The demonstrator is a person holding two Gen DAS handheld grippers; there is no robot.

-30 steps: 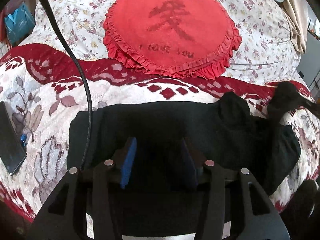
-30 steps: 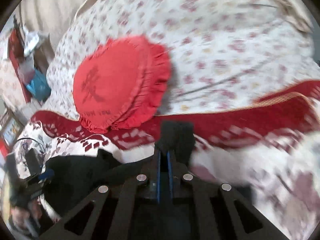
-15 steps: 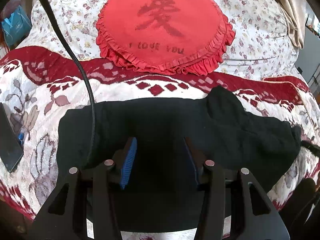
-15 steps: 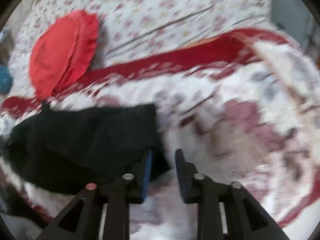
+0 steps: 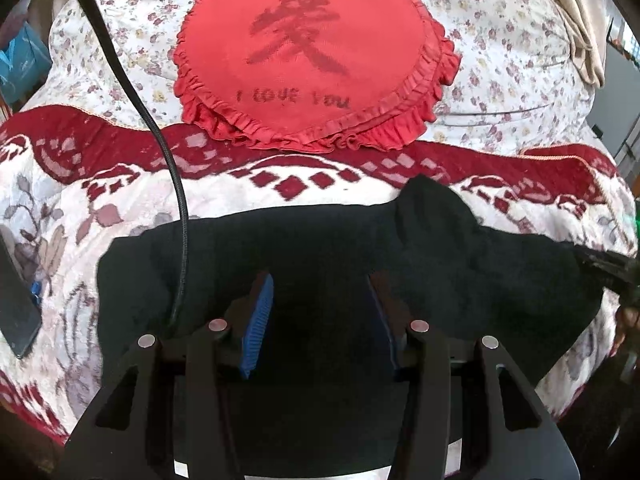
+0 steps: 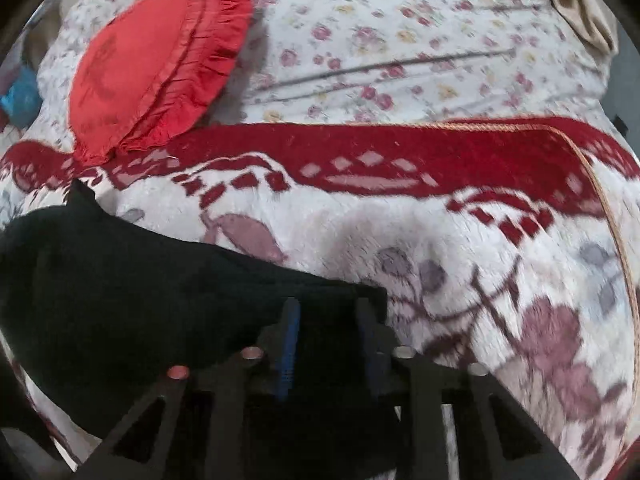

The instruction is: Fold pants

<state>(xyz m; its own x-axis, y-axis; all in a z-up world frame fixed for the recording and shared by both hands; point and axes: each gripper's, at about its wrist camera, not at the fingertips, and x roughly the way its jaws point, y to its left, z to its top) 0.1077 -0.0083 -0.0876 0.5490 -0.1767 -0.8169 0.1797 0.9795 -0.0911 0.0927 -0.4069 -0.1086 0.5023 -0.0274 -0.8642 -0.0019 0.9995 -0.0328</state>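
Black pants [image 5: 320,256], seemingly folded, flat

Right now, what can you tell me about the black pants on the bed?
The black pants look like soft, plain dark cloth, spread out mostly flat across the red-and-white flowered blanket, with a small peak bunched up along the far edge. The left hand-held gripper has its blue pads apart over the middle. The right hand-held gripper is closing at one end, cloth between its pads.

Red heart cushion [image 5: 316,56], large dark Chinese character, "I LOVE YOU" beneath
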